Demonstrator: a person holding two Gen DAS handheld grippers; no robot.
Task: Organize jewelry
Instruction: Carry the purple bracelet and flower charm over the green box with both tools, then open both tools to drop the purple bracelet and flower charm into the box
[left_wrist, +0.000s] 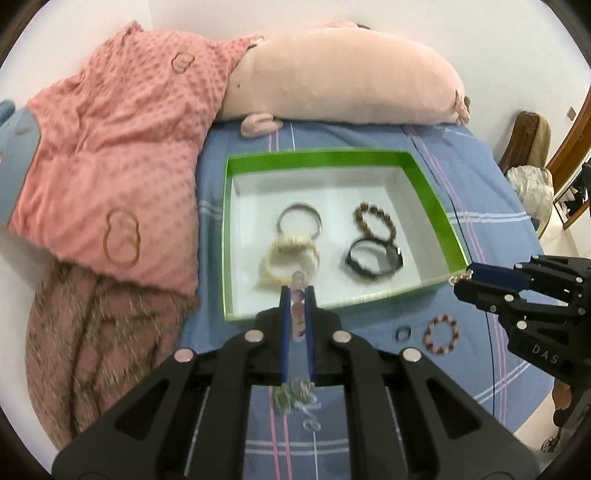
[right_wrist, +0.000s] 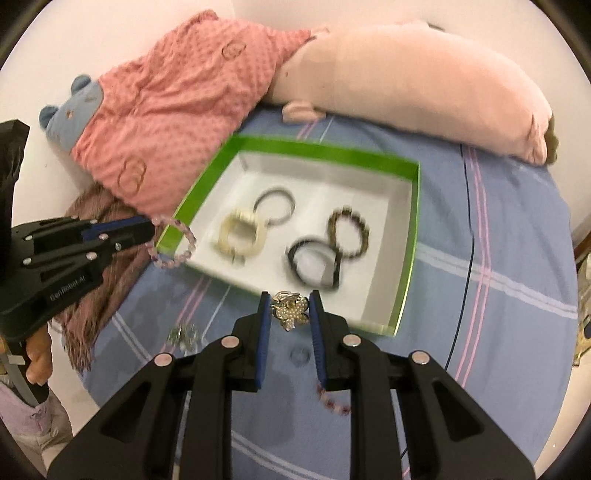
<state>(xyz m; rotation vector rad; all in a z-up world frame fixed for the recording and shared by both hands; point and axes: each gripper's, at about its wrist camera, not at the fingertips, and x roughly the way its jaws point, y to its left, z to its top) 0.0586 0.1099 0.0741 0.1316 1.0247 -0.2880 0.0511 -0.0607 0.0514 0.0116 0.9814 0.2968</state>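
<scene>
A green-rimmed white box (left_wrist: 317, 157) (right_wrist: 413, 221) lies on the blue bed sheet with several bracelets inside: a cream beaded one (left_wrist: 290, 258), a thin metal one (left_wrist: 299, 221), a brown beaded one (left_wrist: 375, 221) and a black one (left_wrist: 373, 258). My left gripper (left_wrist: 298, 291) (right_wrist: 149, 230) is shut on a pale pink beaded bracelet (right_wrist: 173, 242) at the box's near left edge. My right gripper (right_wrist: 288, 308) (left_wrist: 460, 278) is shut on a pearl flower brooch (right_wrist: 290, 308) just short of the box's near edge.
On the sheet lie a small dark ring (left_wrist: 403, 332), a red and white beaded bracelet (left_wrist: 442, 334) and a silvery trinket (right_wrist: 183, 336). A pink quilt (left_wrist: 118, 147), a pink plush pillow (left_wrist: 332, 74) and a brown fringed throw (left_wrist: 92, 350) border the box.
</scene>
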